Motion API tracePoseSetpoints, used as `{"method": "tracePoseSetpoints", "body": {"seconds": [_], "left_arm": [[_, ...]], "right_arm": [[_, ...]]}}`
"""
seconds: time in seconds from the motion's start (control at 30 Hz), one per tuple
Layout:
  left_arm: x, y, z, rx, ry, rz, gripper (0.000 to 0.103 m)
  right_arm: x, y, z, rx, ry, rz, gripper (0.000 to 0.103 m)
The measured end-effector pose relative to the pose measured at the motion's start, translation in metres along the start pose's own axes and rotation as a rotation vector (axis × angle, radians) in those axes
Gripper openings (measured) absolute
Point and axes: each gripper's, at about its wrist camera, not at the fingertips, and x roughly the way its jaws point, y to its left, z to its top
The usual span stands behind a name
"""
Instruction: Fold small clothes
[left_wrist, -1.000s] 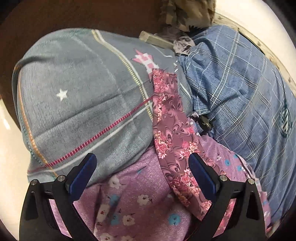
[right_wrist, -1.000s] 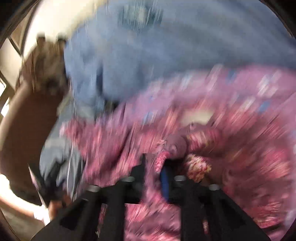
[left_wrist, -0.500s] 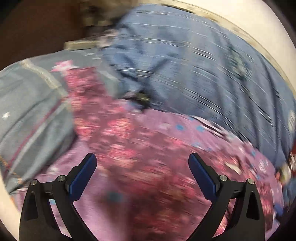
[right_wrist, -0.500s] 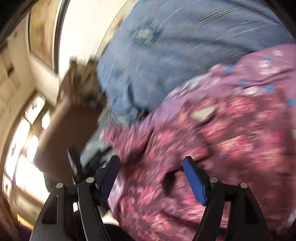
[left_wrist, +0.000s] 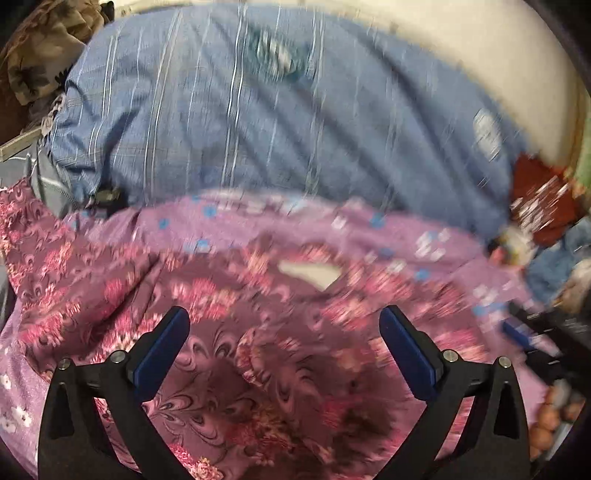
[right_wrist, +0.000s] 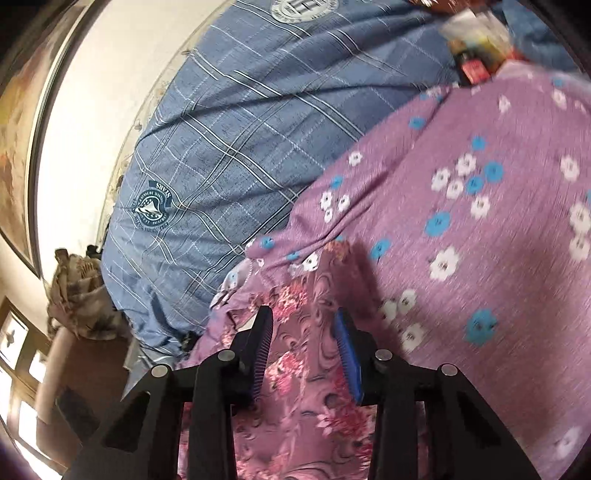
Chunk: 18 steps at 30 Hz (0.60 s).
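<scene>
A maroon garment with pink flowers (left_wrist: 258, 350) lies spread on a purple sheet with blue and white flowers (left_wrist: 258, 225). My left gripper (left_wrist: 284, 332) is open just above the garment's middle, empty. In the right wrist view the same garment (right_wrist: 306, 369) lies bunched on the purple sheet (right_wrist: 461, 221). My right gripper (right_wrist: 303, 325) has its jaws partly closed, with a fold of the garment's edge between them. The right gripper's tip (left_wrist: 524, 336) shows blurred at the right of the left wrist view.
A blue plaid quilt (right_wrist: 236, 140) lies behind the sheet, against a pale wall (right_wrist: 92, 110). A camouflage cloth (left_wrist: 40, 51) sits at the far left. Red and blue clutter (left_wrist: 543, 206) is at the right. A grey pillow edge (left_wrist: 48, 184) is at the left.
My left gripper has swung right, from over the grey pillow to over the maroon garment. My right gripper let go, opened wide, and has now closed partly around a fold of the garment.
</scene>
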Motion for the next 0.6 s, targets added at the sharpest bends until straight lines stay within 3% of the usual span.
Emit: {"method": "tracePoseSetpoints", "body": {"seconds": [0.03, 0.07, 0.17, 0.2, 0.37, 0.5, 0.53, 0.6], "left_arm": [[0.014, 0.000, -0.004, 0.007, 0.063, 0.024, 0.101], [0.031, 0.000, -0.009, 0.013, 0.150, 0.029, 0.091], [0.048, -0.003, -0.017, 0.047, 0.241, -0.027, 0.059], [0.046, -0.003, -0.018, 0.064, 0.221, -0.028, 0.055], [0.037, 0.007, -0.018, 0.073, 0.159, -0.121, 0.016], [0.031, 0.019, -0.020, 0.058, 0.146, -0.171, 0.010], [0.029, 0.022, -0.020, 0.061, 0.141, -0.169, 0.009], [0.030, 0.022, -0.020, 0.053, 0.125, -0.179, 0.008]], "right_arm": [[0.004, -0.002, 0.000, -0.011, 0.001, -0.034, 0.044], [0.006, -0.002, 0.000, -0.022, 0.001, -0.075, 0.053], [0.012, -0.006, 0.003, -0.025, 0.012, -0.077, 0.064], [0.013, -0.006, 0.002, -0.024, 0.015, -0.073, 0.065], [0.040, 0.007, -0.005, -0.049, 0.107, -0.055, 0.067], [0.062, 0.017, -0.016, -0.096, 0.170, -0.149, 0.067], [0.067, 0.017, -0.019, -0.106, 0.185, -0.178, 0.064], [0.070, 0.016, -0.021, -0.124, 0.181, -0.220, 0.048]]}}
